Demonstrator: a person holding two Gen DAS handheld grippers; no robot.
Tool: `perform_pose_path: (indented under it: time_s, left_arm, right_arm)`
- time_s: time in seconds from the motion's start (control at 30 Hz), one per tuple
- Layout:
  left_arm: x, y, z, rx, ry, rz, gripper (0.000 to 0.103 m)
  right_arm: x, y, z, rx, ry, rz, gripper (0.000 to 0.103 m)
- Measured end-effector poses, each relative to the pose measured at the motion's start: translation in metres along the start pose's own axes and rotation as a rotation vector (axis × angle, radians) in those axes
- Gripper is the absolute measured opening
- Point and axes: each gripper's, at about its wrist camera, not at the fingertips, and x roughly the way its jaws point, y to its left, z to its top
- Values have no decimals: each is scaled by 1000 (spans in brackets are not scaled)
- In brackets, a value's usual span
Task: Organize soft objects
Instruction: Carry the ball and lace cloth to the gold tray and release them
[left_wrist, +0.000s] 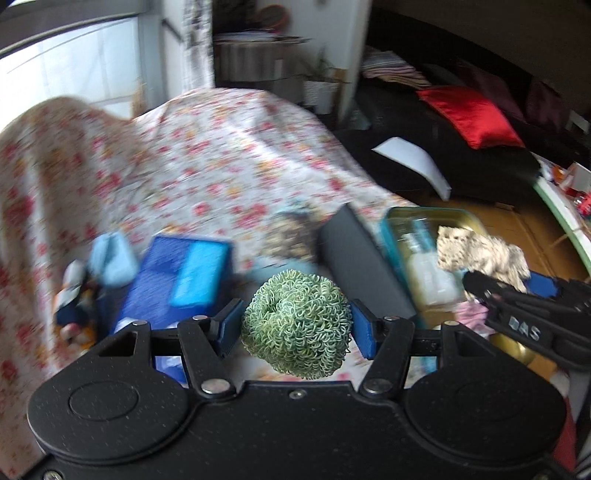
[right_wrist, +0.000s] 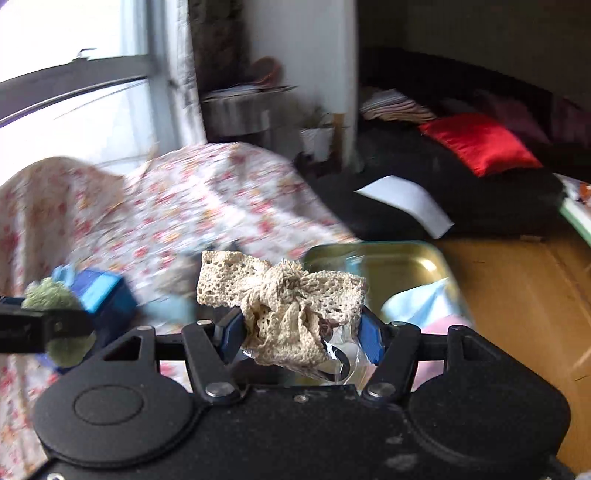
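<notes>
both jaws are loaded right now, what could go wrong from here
1. The lace bow is pinched low, with most of it flopping above the right gripper; it could slip out.
2. The green scrubber ball is springy and might pop free of the left gripper.
3. Both views are blurred; either load could snag the open tin.

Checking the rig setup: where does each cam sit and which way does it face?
Left wrist: on the left gripper, looking forward and down over the floral cover; its own blue pads clamp a green scrubber; the right gripper enters at right.
Right wrist: on the right gripper, same heading; its pads clamp a beige lace piece; the left gripper enters at left.
Shared: floral cover, blue box, metal tray, red cushion, white paper.
</notes>
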Motion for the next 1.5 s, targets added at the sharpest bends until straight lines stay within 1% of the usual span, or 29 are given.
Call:
perform_pose_path:
  time_s: [0.1,0.23,0.33,0.5,0.6,0.67,0.73,0.8,0.93,1.0,1.13,1.27,1.37,1.5]
  left_arm:
    - [7,-28,7,42,-7,-31,57]
    - [22,-64,13,94,-4,-70,57]
    - [35,-89,14,127,9,-94,57]
    - [54,-120,13,161,42,-130,57]
    - [67,-133,10,171,78,-147,57]
    - [74,-140,6,176,102,-154,57]
    - [82,-147,3,177,131,-162,57]
    - [89,-154,-2,179,159,-171,57]
    - [99,-169,-10,189,205,-195,57]
    - [103,-177,-14,199,220,-211,57]
    - [107,-190,-20,216,239,-237,57]
    - [111,-196,-24,206,250,-237,57]
    - [115,-197,-26,196,265,-242,57]
    - [116,-199,-29,217,246,-235,57]
  right_arm:
    - [13,-26,8,20,-13,-43,62]
    - [35,-56,21,32,-25,-68,62]
    - [53,-79,38,44,-29,-58,62]
    - [79,-103,63,46,-36,-42,62]
    - [91,-117,67,83,-43,-12,62]
    - [100,-126,63,119,-20,19,62]
    - [109,-131,61,114,9,23,62]
    - [113,-133,60,101,15,9,62]
    - [117,-144,64,118,29,33,62]
    - [115,-147,65,112,23,17,62]
    - [115,-152,66,110,21,-4,62]
    - [116,-150,64,91,28,-16,62]
    - [117,-148,64,73,39,1,62]
    - [119,-144,64,42,64,43,63]
